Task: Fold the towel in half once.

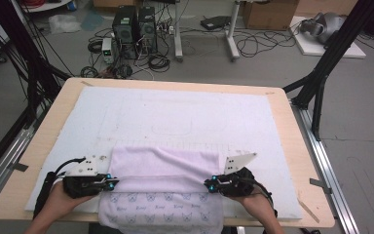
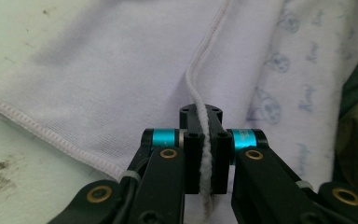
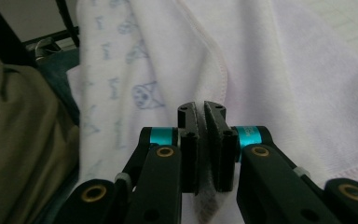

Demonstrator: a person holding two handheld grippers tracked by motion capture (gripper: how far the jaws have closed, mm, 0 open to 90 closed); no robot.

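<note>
Between your two tongs lies the towel (image 1: 163, 187), a pale lilac cloth with its long fold line running straight from the left tongs (image 1: 111, 182) across to the right tongs (image 1: 209, 184). Both tongs are clamped on it: in the left gripper view the corded hem (image 2: 204, 140) runs up through the closed jaws of the left tongs (image 2: 205, 154), and in the right gripper view a pinch of the cloth's edge (image 3: 204, 140) sits squeezed in the right tongs (image 3: 204, 149). Each pair grips one end of the same folded edge, so neither hand is nearer than the other; they mirror each other.

Beyond the tongs, away from you, the plain lilac part of the towel lies flat on the white pad (image 1: 175, 117) that covers the table (image 1: 292, 161). On your side of the tongs, the printed part with small cat faces (image 1: 160, 204) hangs over the table's near edge toward your lap.

I judge the coming move turns on that axis: the held edge lies crosswise to your forearms, so carrying it forward or back means moving both hands together and keeping the line between the tongs level and taut. Let one hand lead and the fold will likely skew.

No containers are on the table.
</note>
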